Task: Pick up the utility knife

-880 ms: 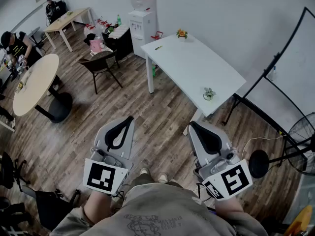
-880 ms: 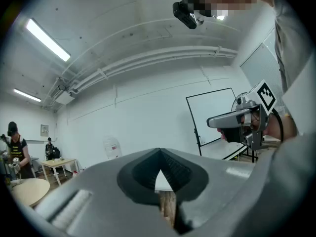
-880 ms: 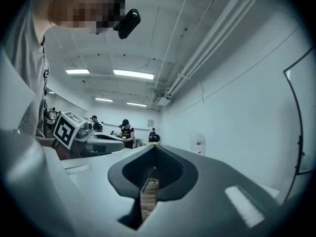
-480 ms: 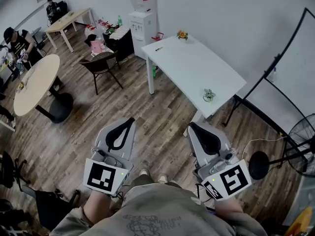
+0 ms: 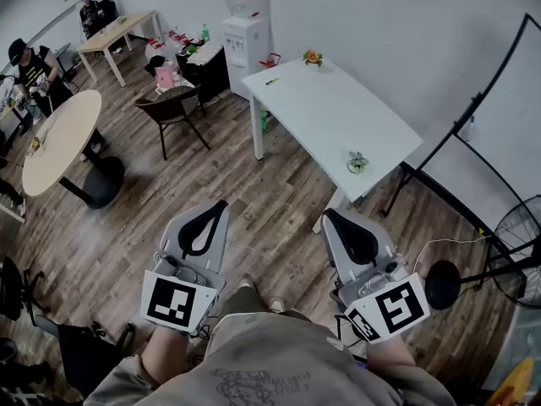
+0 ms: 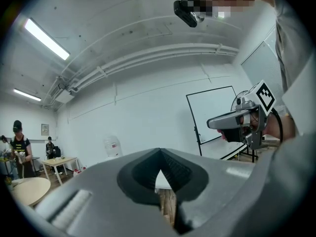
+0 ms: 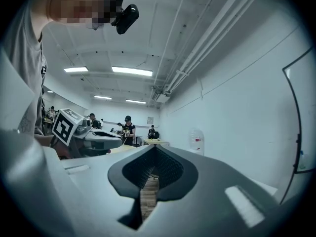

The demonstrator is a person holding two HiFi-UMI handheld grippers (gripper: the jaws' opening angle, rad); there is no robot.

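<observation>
My left gripper (image 5: 221, 203) and right gripper (image 5: 328, 214) are held level in front of the person's chest, above the wooden floor. Each has its jaws closed tip to tip with nothing between them. The left gripper view shows the left gripper's (image 6: 159, 152) dark pads meeting, with the right gripper (image 6: 232, 121) off to its right. In the right gripper view the right gripper's (image 7: 155, 149) pads also meet. A small dark and yellowish object (image 5: 271, 81) lies near the far corner of the white table (image 5: 338, 125); it is too small to identify. Both grippers are well short of that table.
Two small potted plants (image 5: 313, 57) (image 5: 357, 162) stand on the white table. A water dispenser (image 5: 243, 41) stands by the wall, with a dark chair (image 5: 173, 112) and a round table (image 5: 59, 142) to the left. A fan (image 5: 524, 244) and a whiteboard stand (image 5: 473, 117) are at the right. People sit far left.
</observation>
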